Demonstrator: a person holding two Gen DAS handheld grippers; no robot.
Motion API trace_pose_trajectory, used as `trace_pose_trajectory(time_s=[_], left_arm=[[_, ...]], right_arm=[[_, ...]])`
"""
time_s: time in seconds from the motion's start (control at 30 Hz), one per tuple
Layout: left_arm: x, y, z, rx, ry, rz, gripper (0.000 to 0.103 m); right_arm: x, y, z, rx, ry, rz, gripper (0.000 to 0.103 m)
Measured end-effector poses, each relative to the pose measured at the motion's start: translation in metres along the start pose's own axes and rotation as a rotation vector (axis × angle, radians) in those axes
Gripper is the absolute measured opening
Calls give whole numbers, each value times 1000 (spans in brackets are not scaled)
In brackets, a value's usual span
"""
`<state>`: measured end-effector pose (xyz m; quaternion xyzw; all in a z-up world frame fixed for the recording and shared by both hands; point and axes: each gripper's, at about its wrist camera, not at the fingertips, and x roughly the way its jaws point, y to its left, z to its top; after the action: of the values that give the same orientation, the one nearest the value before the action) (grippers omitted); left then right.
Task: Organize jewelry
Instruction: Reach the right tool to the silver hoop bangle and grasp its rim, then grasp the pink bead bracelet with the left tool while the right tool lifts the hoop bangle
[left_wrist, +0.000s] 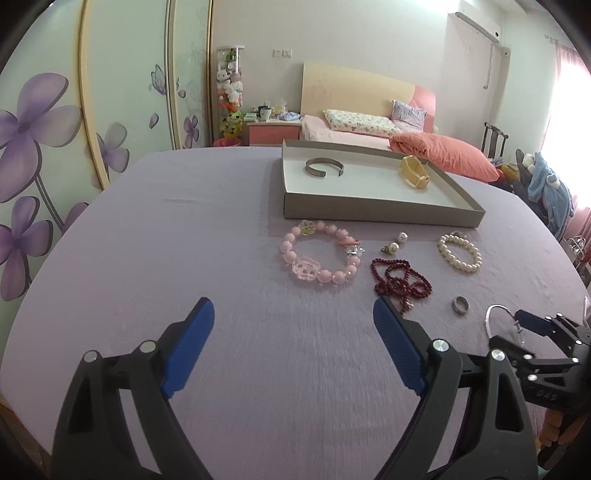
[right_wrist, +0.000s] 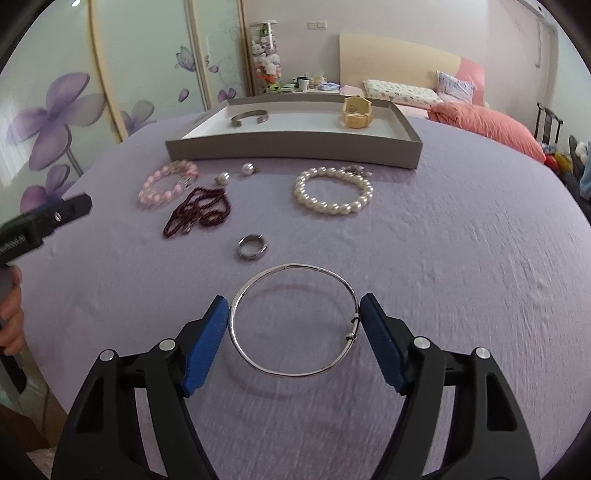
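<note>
My right gripper is shut on a thin silver bangle, its blue pads pressing both sides, and the bangle's shadow lies offset on the purple cloth. My left gripper stands open over bare cloth with nothing between its fingers. Ahead of it lie a pink bead bracelet, two pearl earrings, a dark red bead necklace, a pearl bracelet and a silver ring. The grey tray behind them holds a silver cuff and a yellow bracelet.
A purple cloth covers the round table, whose edge curves close on both sides. A hand grips the left tool at the left edge of the right wrist view. A bed and wardrobe doors stand beyond the table.
</note>
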<state>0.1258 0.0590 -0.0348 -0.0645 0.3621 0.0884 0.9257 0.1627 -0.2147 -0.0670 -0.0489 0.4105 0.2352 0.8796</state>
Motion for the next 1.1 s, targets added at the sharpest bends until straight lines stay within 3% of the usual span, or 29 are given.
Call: trace_pose_trajectory(time_s=[0.17,0.33,0.53,0.67,0.83,1.1], left_arm=[[28,-1,20,-15,12,20,83],[62,-1,40,12,46,30,64],[103,3,48,23,145,9,45],[110,-1,50,60,150,-4,42],[113,-4,52,104,152,-3,14],[102,-10,42,164,140,6,14]], right_arm=[[4,-10,10,26,7,14,73],[9,-14,20,32,12,28,73],[17,-18,29,47,23,40,73],[21,-21,31,56,28,44,73],[24,-21,33,66,34,51,73],[18,-21,38,76,17,64,73]])
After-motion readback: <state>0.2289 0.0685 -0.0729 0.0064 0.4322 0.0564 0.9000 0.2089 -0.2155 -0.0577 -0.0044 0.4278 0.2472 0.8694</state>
